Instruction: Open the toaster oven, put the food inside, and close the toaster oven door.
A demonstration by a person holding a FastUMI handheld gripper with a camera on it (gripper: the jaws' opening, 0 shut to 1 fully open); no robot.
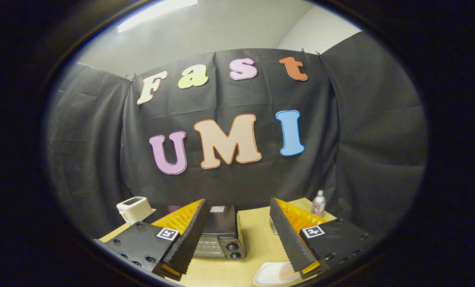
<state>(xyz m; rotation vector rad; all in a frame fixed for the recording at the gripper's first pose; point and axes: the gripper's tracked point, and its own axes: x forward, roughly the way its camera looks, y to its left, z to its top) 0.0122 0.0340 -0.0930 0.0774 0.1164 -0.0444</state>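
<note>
The gripper [237, 217] is hanging above a pale wooden table [257, 239] with its fingers [189, 235] spread wide apart and gripping nothing, their ridged inner faces looking at each other across a broad gap. The oven [221, 235], a dark boxy metal thing, is sitting on the table just ahead of the left finger, which is hiding part of its left side; its flat top is reflecting a little light and carrying a small pale label near the back. Two round knobs [233, 251] are stacked one above the other at the right end of its front, which is facing the gripper, so its long axis is running left to right across the table. Bare table is lying open between the oven's right side and the right finger, running back to the table's far edge at the black cloth wall. A shallow white plate [275, 274] with rounded corners is resting near the table's near edge, just beside the right fingertip, with a pale orange patch of food [288, 272] on it, partly hidden by that finger. A small white boxy toaster [134, 209] with a top slot is standing at the far left corner, behind the left finger. A slim upright bottle [318, 203] is standing near the far right edge.
</note>
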